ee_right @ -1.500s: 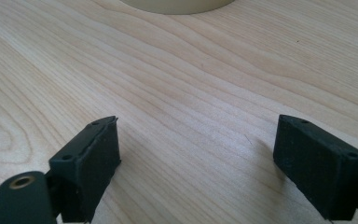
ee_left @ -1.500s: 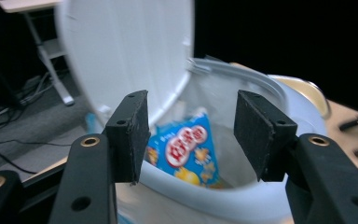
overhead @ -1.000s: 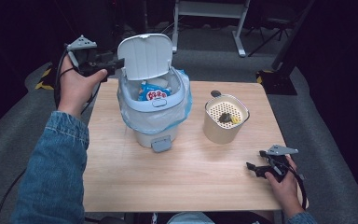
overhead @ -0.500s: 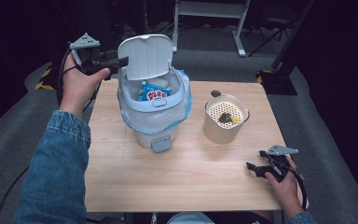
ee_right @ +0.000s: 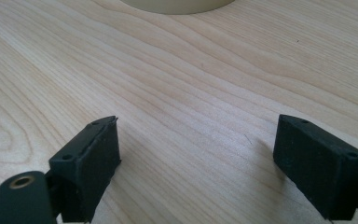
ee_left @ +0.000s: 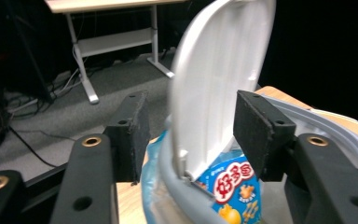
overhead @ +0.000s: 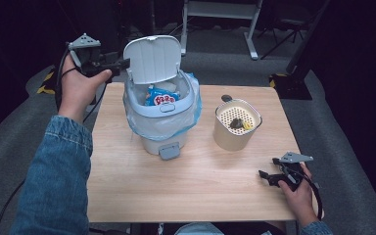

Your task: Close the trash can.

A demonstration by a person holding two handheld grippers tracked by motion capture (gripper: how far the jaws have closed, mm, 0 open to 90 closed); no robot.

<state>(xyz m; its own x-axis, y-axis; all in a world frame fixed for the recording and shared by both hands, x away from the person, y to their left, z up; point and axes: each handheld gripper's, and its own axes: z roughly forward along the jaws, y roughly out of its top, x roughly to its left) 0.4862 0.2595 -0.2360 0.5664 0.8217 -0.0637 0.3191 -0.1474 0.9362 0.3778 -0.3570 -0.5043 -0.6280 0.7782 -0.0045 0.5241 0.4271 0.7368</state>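
A white pedal bin (overhead: 160, 125) with a clear bag liner stands on the wooden table (overhead: 200, 196), its lid (overhead: 152, 58) raised upright. A blue snack packet (overhead: 160, 98) lies on top inside. My left gripper (overhead: 122, 63) is held at the lid's left edge. In the left gripper view the lid (ee_left: 219, 70) stands in the gap of the gripper (ee_left: 191, 130), above the packet (ee_left: 233, 186). The jaws have just been opening and the pads do not press on the lid. My right gripper (overhead: 266, 176) rests open at the table's near right, with bare wood between its jaws (ee_right: 196, 158).
A cream perforated container (overhead: 235, 129) with a dark scrap (overhead: 236, 123) inside stands right of the bin. A white desk frame (overhead: 220, 14) stands on the grey carpet beyond the table. The bin's pedal (overhead: 169, 152) points toward me.
The left gripper has shifted slightly at the lid's left edge, and the lid stays upright. The right gripper has not moved.
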